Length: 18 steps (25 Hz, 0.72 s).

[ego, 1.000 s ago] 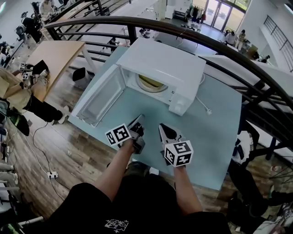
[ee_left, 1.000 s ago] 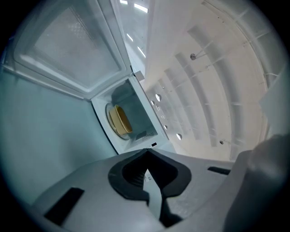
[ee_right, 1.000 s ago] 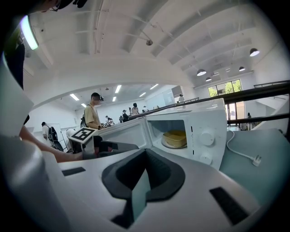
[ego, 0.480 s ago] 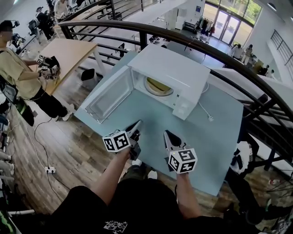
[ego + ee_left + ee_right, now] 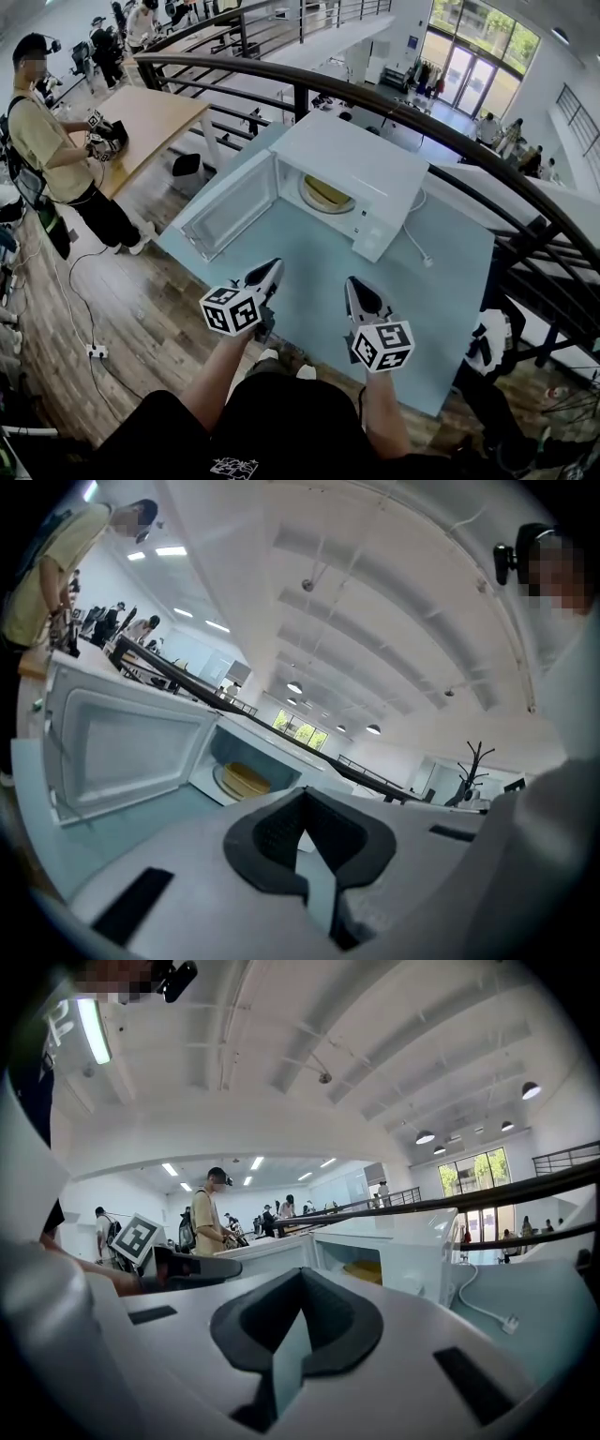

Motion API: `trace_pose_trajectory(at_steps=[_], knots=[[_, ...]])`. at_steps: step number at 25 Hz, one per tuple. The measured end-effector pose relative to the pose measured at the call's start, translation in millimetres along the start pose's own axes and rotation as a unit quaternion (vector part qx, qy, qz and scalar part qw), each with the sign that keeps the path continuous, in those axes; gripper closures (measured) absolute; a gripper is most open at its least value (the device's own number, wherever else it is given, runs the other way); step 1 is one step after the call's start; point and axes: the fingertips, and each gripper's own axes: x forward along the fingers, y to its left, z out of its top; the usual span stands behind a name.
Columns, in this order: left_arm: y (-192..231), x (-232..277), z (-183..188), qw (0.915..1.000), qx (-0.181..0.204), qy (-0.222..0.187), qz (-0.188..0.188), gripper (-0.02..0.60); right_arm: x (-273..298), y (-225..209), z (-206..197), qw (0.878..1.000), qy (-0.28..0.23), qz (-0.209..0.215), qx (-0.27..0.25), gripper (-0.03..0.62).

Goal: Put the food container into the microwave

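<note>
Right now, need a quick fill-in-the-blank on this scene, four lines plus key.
1. The door of the white box-shaped microwave is swung ____.
2. The yellow food container sits ____ the microwave.
3. The left tongs and the right tongs have their jaws together and hold ____.
4. The microwave stands on a flat table whose colour is light ____.

Missing words: open; inside; nothing; blue.
</note>
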Motion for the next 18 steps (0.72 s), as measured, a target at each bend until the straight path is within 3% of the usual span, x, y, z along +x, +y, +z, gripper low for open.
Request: trace_pose_trajectory(at_steps=[4,9,18], knots=[[-12,-3,23,0.9981,0.061,-0.011,0.0,0.575,-3,1,19,1.0,-0.021,-0.006,-0.005,0.588],[-23,-4,54,0.9942,0.105,-0.021,-0.009,0.575,-4,7,44,0.999,-0.047,-0.012,-0.007,0.588],[-38,-6,102,0.9747,0.22,-0.037,-0.007,0.575,-6,20,88,0.995,-0.078,-0.041,-0.037,0.588]])
